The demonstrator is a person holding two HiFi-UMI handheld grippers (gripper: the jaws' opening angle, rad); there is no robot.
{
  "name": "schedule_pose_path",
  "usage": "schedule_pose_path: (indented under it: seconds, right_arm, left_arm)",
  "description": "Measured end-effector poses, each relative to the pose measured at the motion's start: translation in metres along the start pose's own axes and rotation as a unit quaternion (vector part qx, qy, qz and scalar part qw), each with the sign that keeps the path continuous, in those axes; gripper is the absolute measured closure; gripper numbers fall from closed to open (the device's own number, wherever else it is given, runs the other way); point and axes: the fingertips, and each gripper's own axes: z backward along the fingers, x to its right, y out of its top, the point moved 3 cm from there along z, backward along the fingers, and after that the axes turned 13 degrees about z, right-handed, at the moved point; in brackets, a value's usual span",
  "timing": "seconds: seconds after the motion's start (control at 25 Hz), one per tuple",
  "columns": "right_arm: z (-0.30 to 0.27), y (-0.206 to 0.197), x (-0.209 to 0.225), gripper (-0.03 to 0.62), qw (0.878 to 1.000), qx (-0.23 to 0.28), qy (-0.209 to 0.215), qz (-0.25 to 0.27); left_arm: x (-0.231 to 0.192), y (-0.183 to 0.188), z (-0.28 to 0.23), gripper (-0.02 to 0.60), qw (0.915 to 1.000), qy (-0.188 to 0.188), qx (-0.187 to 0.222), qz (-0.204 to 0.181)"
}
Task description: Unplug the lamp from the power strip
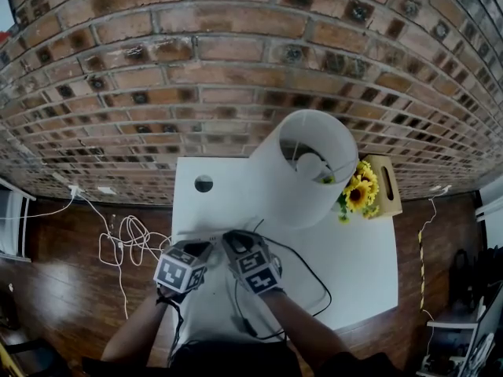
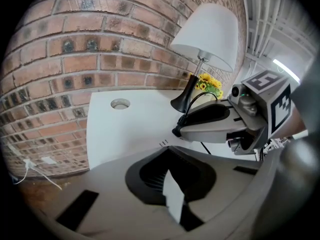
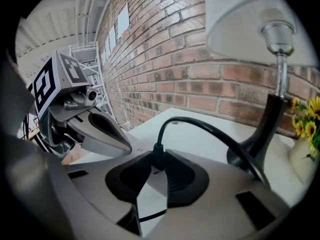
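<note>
On the white table [image 1: 361, 273] stands the lamp [image 1: 302, 167], with a white shade and a black base [image 3: 260, 144]. Its black cord [image 1: 310, 269] arcs down to a black plug [image 3: 158, 156]. The plug stands in the white power strip [image 3: 150, 194]. My right gripper [image 3: 157, 166] has its pads against the plug's sides. My left gripper [image 2: 172, 184] is shut on the white strip [image 2: 172, 199]. The two grippers meet tip to tip at the table's front left, and the right gripper [image 2: 182, 129] shows from the left one with the plug at its tips.
A brick wall runs behind the table. Sunflowers [image 1: 360, 191] in a wooden holder [image 1: 385, 183] stand right of the lamp. A round cable hole [image 1: 203, 183] is at the table's back left. White cables [image 1: 118, 246] lie on the wooden floor to the left.
</note>
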Motion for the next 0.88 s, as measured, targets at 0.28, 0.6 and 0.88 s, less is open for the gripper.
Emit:
schedule_pose_path:
  seconds: [0.28,0.6,0.88]
  right_arm:
    - [0.001,0.0,0.001,0.51,1.0,0.01,0.003,0.0]
    - [-0.004,-0.003,0.01,0.507,0.995,0.019,0.01,-0.098]
    - [0.0,0.002,0.002,0.508,1.0,-0.007,-0.006,0.003]
  left_arm:
    - [-0.003,0.0,0.001,0.558,1.0,0.005,-0.001,-0.003]
    - [-0.002,0.002,-0.001,0.558,1.0,0.003,0.001,-0.002]
    - [-0.004,0.002,-0.001,0.558,0.9999,0.01,-0.009,0.007]
